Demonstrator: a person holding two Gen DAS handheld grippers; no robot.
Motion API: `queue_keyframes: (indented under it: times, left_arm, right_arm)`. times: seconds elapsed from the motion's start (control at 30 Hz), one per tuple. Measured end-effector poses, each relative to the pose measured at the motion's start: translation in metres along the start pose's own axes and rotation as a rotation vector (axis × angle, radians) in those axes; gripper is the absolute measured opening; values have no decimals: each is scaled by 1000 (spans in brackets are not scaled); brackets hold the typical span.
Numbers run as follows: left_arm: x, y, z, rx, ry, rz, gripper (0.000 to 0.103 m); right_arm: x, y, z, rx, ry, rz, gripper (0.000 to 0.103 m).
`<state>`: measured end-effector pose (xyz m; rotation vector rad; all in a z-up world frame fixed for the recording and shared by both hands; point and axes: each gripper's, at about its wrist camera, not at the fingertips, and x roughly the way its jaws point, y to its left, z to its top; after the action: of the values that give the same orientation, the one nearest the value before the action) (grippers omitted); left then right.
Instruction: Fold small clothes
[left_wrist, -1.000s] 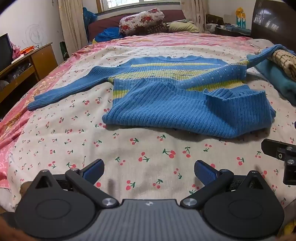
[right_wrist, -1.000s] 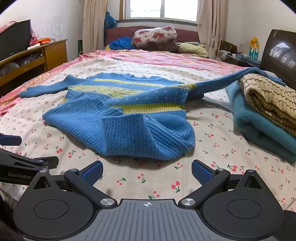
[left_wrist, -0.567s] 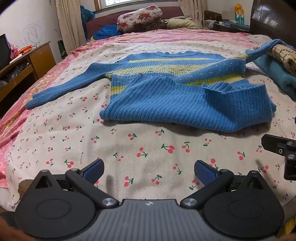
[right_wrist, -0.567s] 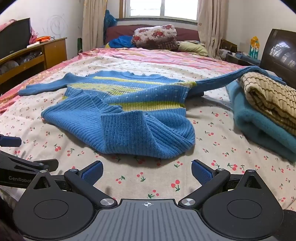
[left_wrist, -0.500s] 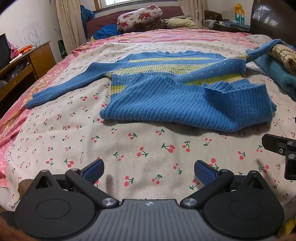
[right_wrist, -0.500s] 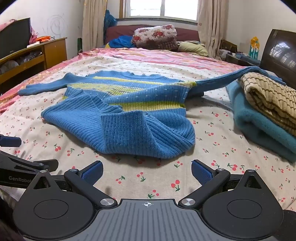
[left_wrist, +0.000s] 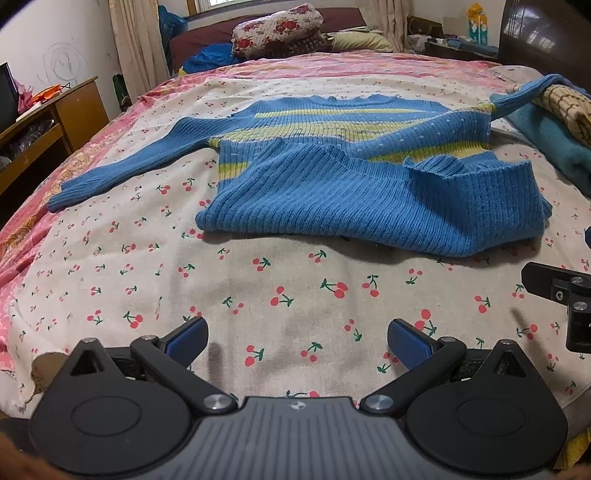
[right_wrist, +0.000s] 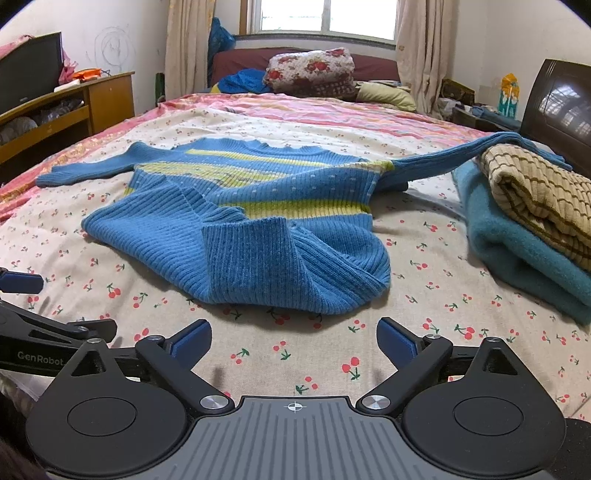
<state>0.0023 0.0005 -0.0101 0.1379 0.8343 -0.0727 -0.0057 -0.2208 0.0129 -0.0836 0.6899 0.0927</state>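
Blue sweater (left_wrist: 332, 192) with yellow stripes lies on a cream, red-cherry-printed sheet (left_wrist: 295, 288).

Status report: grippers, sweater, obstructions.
Left gripper and right gripper open, empty. Sweater half-folded on bed; one sleeve draped over folded blankets.

Bed (right_wrist: 280, 354) — sweater (right_wrist: 258, 236), folded blankets (right_wrist: 524, 229)

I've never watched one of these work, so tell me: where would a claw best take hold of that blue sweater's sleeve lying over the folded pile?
Probably mid-sleeve, where it hangs off the bed between the sweater's body and the folded pile. The right claw, open now, could come from the near side and pinch across the narrow band. The cuff lies flat on the pile, so is harder to pinch.
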Motion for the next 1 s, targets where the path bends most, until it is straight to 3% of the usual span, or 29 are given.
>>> queue_keyframes:
  times: [1.0]
  left_arm:
    - [14, 4, -5, -29, 64, -11, 103]
  right_arm:
    - [1, 5, -1, -25, 15, 5, 90]
